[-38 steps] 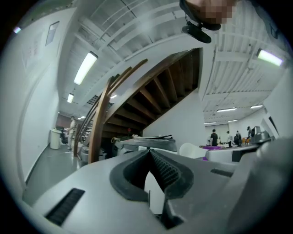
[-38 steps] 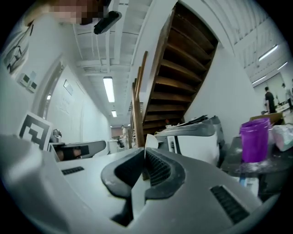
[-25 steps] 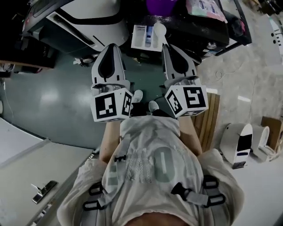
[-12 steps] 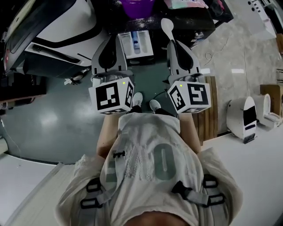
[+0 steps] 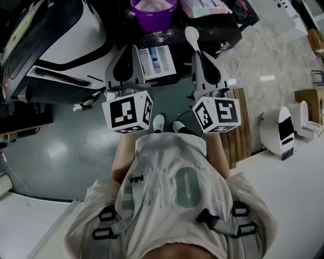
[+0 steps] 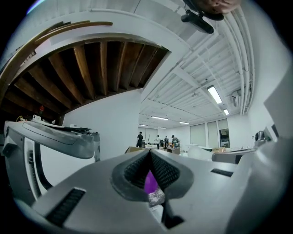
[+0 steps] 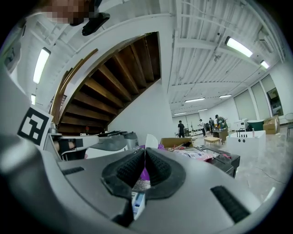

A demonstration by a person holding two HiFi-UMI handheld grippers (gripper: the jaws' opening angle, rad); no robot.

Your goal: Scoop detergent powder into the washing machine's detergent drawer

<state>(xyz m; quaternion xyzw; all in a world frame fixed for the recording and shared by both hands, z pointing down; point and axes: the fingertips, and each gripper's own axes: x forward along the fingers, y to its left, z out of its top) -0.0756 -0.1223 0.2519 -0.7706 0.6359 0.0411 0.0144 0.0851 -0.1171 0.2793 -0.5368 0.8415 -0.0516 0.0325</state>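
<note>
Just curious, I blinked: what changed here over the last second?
The right gripper carried the white spoon sideways off the detergent drawer; the spoon now hangs to the drawer's right. Its jaws stayed shut on the spoon, and the left gripper stayed shut and empty beside the drawer.

Open lab hall, strip lights (image 7: 238, 46), washing machine (image 5: 76, 35)

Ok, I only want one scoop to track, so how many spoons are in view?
1. The white spoon sticks out from the right gripper's fingers, which are shut on its handle, near the purple tub. Others could be out of sight.
</note>
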